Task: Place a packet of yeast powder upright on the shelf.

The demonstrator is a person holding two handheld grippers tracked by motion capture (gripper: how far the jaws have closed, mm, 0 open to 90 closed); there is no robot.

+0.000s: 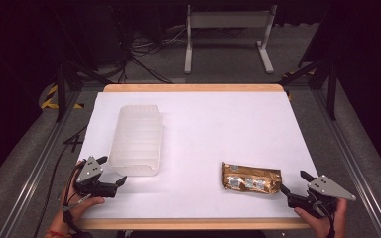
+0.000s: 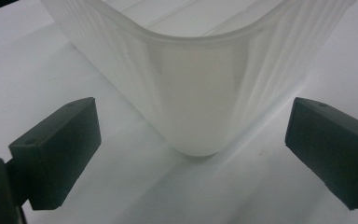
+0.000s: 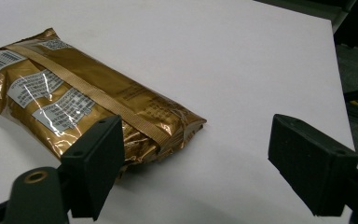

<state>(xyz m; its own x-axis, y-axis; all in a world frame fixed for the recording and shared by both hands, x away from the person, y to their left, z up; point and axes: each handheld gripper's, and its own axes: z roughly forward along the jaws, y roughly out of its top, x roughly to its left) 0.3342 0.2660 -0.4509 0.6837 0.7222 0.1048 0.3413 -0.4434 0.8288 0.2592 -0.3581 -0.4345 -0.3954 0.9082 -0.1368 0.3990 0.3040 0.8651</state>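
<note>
Lower right of high view: gold snack packet (image 1: 251,178) flat on white table (image 1: 218,124), just left of right gripper (image 1: 293,187), jaws spread, empty. Lower left: left gripper (image 1: 113,172) spread toward translucent container (image 1: 135,139) corner.

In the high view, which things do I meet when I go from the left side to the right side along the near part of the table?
Left gripper → plastic tub → gold packet → right gripper.
</note>
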